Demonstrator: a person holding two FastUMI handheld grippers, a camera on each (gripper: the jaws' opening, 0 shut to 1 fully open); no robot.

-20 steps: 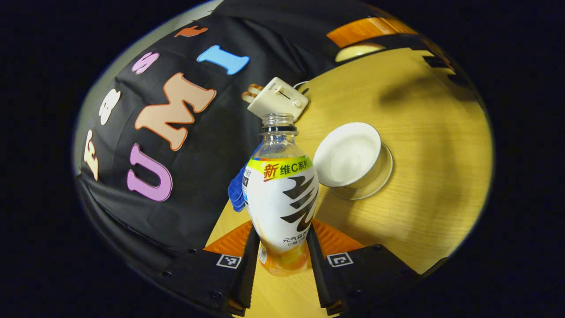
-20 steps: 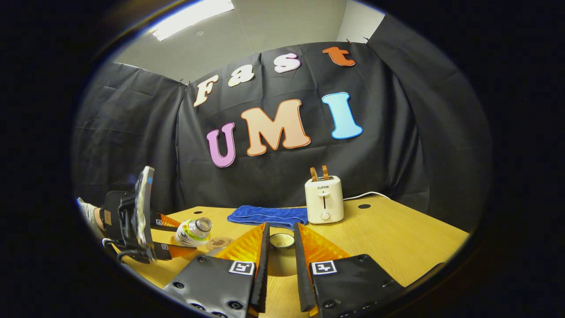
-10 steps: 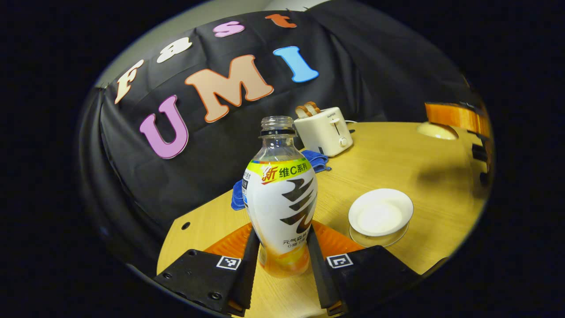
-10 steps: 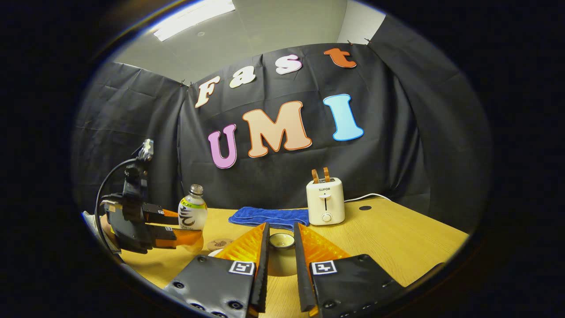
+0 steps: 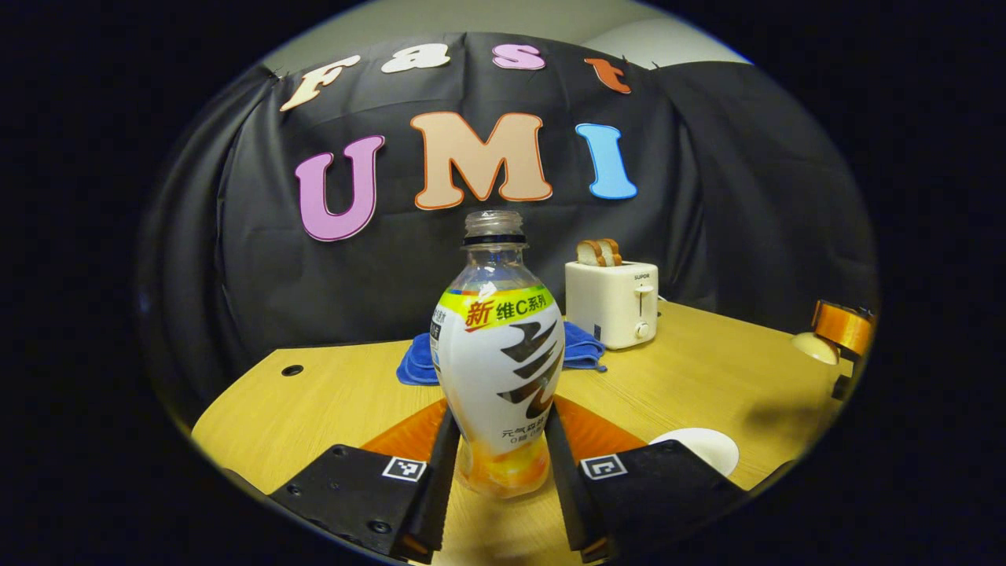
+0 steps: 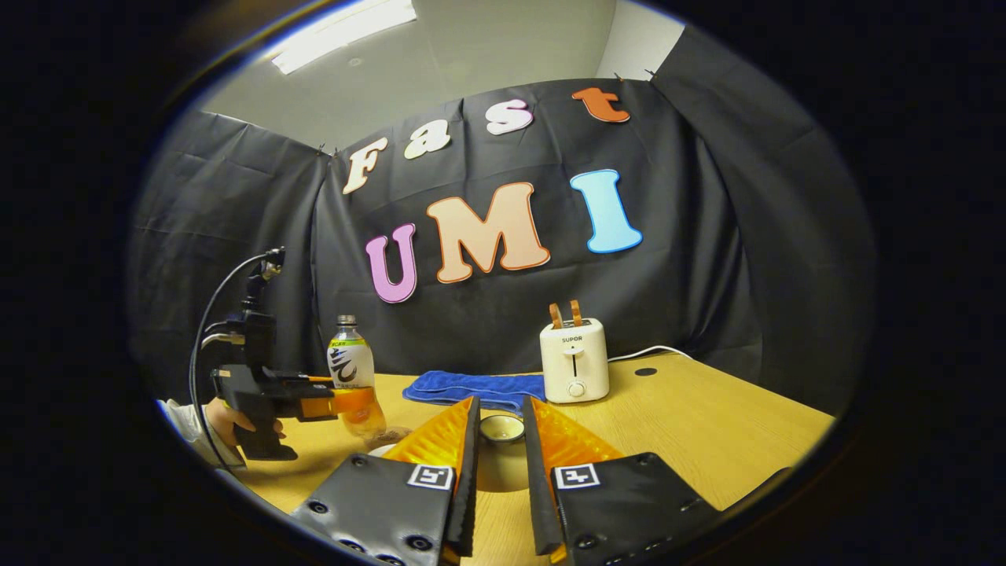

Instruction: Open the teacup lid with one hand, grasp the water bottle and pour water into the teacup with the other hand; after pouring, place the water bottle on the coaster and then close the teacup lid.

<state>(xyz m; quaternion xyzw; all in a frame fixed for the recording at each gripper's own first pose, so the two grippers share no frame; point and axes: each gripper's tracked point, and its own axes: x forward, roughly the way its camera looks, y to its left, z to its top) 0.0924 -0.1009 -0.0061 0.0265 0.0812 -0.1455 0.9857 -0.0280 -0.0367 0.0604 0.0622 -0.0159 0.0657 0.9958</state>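
Black cloth hangs behind a pale wooden tabletop [image 5: 330,401] that carries everything, and in the right gripper view a strip of ceiling light [image 6: 342,35] shows above the cloth. Toward the back of the tabletop stands a cream toaster [image 5: 613,303] with 2 slices of bread sticking out of its slots, its cord trailing off behind it, and just beside it lies a folded blue towel [image 6: 475,387]. In the left gripper view the left gripper [image 5: 497,464] has its 2 fingers pressed against the lower body of the water bottle [image 5: 498,369], which stands upright, uncapped, with a white and yellow label and some orange liquid at the bottom. In the right gripper view a hand [image 6: 224,420] in a pale sleeve holds that gripper level, and the bottle's base sits right over a small round coaster [image 6: 393,434]; I cannot tell whether it touches. The teacup [image 5: 699,446] shows as a white rim at the lower right of the left gripper view, partly hidden behind the right-hand finger. The right gripper [image 6: 500,440] holds the teacup lid [image 6: 501,428] between its 2 fingers, closed on the lid's knob, up off the tabletop and well apart from the bottle.
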